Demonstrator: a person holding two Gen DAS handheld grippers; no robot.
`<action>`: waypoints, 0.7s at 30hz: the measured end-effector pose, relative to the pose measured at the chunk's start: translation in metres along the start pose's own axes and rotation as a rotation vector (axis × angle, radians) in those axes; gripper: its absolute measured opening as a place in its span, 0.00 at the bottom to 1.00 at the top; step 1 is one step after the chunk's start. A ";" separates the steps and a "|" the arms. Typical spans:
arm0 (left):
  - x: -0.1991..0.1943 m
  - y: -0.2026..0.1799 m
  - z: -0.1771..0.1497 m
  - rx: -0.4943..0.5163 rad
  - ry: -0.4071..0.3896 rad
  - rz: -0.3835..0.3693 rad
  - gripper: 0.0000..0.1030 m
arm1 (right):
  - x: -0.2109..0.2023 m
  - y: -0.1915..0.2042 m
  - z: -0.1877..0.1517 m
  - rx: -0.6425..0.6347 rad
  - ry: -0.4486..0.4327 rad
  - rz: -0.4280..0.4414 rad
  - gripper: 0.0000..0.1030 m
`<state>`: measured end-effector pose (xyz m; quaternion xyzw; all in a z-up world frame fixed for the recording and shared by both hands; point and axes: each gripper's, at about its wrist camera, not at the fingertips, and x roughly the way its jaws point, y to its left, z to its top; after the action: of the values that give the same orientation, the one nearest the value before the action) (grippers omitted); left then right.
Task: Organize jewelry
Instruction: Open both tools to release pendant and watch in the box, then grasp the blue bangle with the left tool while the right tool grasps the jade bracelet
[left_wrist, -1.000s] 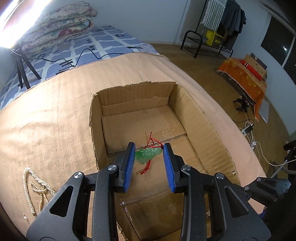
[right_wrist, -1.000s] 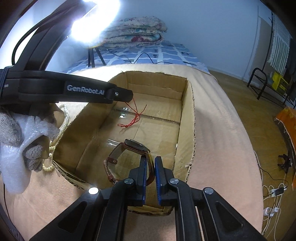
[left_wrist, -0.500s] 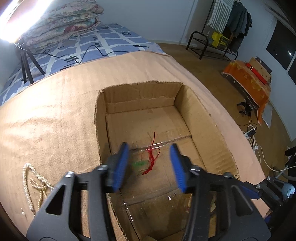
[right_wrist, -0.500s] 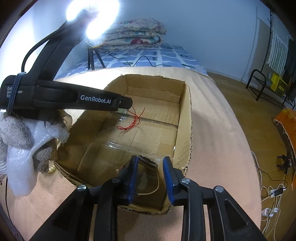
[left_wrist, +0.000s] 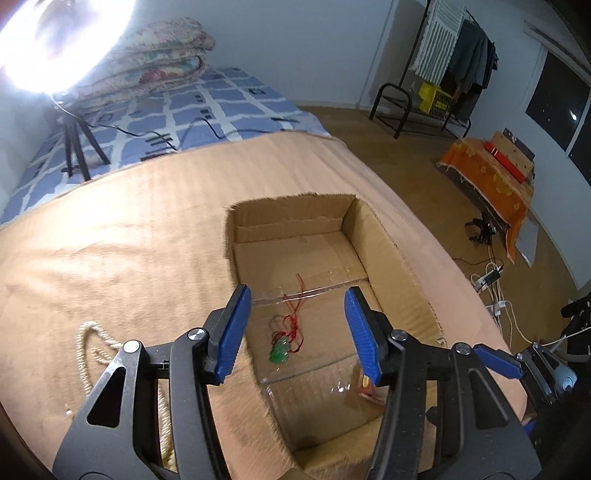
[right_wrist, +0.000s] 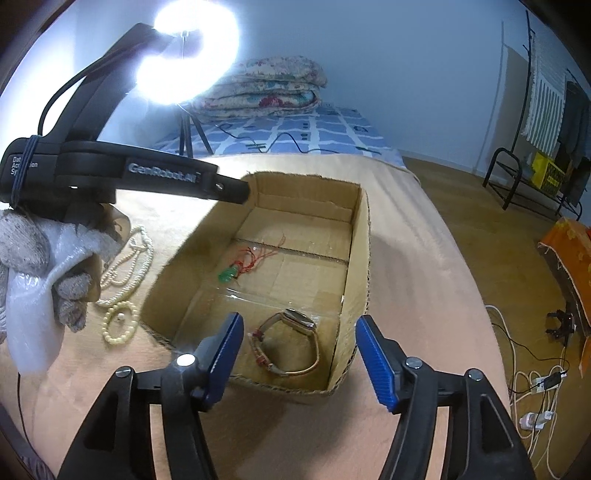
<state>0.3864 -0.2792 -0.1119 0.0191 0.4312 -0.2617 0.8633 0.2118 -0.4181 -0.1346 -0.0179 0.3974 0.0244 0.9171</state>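
An open cardboard box (left_wrist: 384, 240) (right_wrist: 364, 236) sits on a tan blanket. A green pendant on a red cord (left_wrist: 280, 350) (right_wrist: 229, 275) lies on the box floor. A wristwatch with a brown strap (right_wrist: 291, 343) lies in the box's near right corner. My left gripper (left_wrist: 295, 332) is open and empty above the pendant. My right gripper (right_wrist: 299, 358) is open and empty above the watch. A pearl necklace (left_wrist: 92, 343) (right_wrist: 125, 280) lies on the blanket left of the box.
A bed with a blue checked cover (left_wrist: 177, 107) and folded quilts (right_wrist: 266, 88) lies beyond the blanket. A bright ring light on a tripod (right_wrist: 184, 55) stands at the left. A clothes rack (left_wrist: 443, 74) and floor cables (right_wrist: 535, 387) are on the right.
Both grippers opened and pulled back upward. The left let go of the green pendant, the right let go of the watch; both items now lie in the box.
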 end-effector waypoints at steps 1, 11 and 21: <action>-0.010 0.003 -0.001 -0.002 -0.010 0.004 0.52 | -0.004 0.001 0.000 0.003 -0.005 0.001 0.69; -0.110 0.047 -0.031 -0.015 -0.096 0.059 0.52 | -0.053 0.021 0.000 -0.002 -0.073 0.018 0.91; -0.182 0.114 -0.098 -0.061 -0.109 0.131 0.52 | -0.081 0.060 -0.007 -0.072 -0.091 0.085 0.92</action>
<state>0.2783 -0.0759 -0.0582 0.0065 0.3894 -0.1920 0.9008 0.1476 -0.3615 -0.0806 -0.0325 0.3548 0.0786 0.9311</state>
